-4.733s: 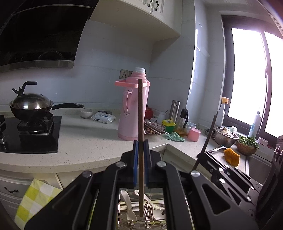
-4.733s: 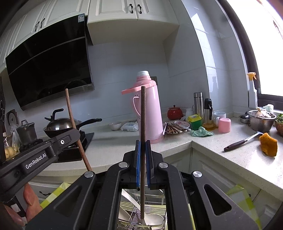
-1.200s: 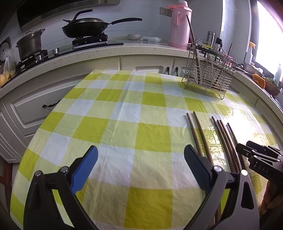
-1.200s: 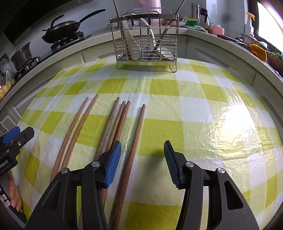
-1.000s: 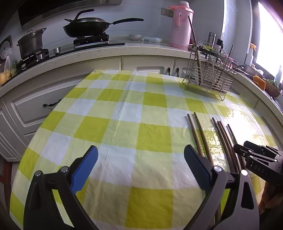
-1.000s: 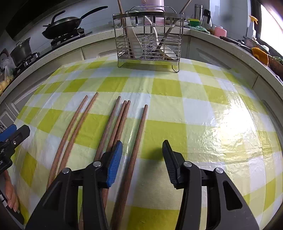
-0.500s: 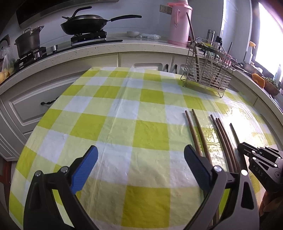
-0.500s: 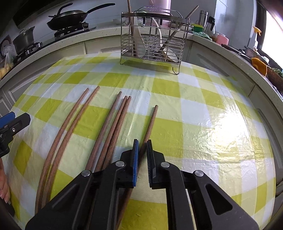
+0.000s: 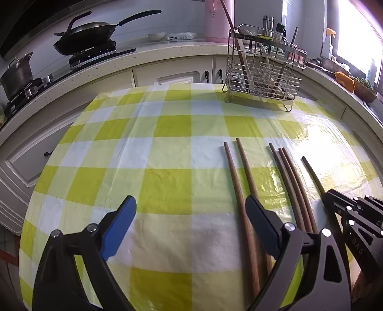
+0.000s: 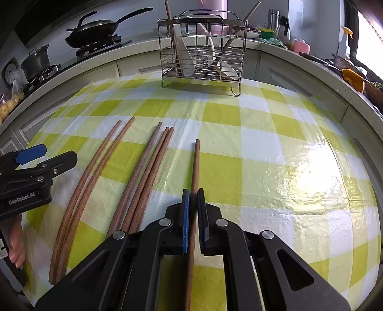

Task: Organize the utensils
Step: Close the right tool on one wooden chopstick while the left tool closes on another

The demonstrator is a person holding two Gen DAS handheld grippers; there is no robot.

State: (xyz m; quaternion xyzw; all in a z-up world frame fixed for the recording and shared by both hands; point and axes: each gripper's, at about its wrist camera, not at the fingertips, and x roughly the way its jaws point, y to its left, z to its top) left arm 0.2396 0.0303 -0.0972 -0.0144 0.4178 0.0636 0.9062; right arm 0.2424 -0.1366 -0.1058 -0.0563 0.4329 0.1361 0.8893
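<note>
Several brown chopsticks lie on the yellow-checked table: a pair (image 10: pixel 100 162) (image 9: pixel 237 172), a bunch of three (image 10: pixel 148 162) (image 9: pixel 287 172) and a single one (image 10: pixel 195 162) (image 9: pixel 312 174). My right gripper (image 10: pixel 193 191) (image 9: pixel 329 195) is shut on the single chopstick, low over the cloth. My left gripper (image 9: pixel 189 227) (image 10: pixel 59 152) hovers open left of the sticks. Its jaws are closing and the pads touch nothing; the leftmost chopstick runs just inside its right finger. A wire utensil rack (image 10: pixel 203 59) (image 9: pixel 263 71) at the far edge holds white spoons and upright chopsticks.
A kitchen counter (image 10: pixel 299 69) curves behind the table, with a wok (image 9: pixel 91 38), a pot (image 9: pixel 16 74) and a pink flask (image 9: pixel 219 21). A person's hand (image 10: pixel 14 246) holds the left gripper at the table's near left edge.
My right gripper has shut on the single rightmost chopstick, which now points straight ahead. My left gripper has slid toward the chopsticks and its jaws have narrowed a little.
</note>
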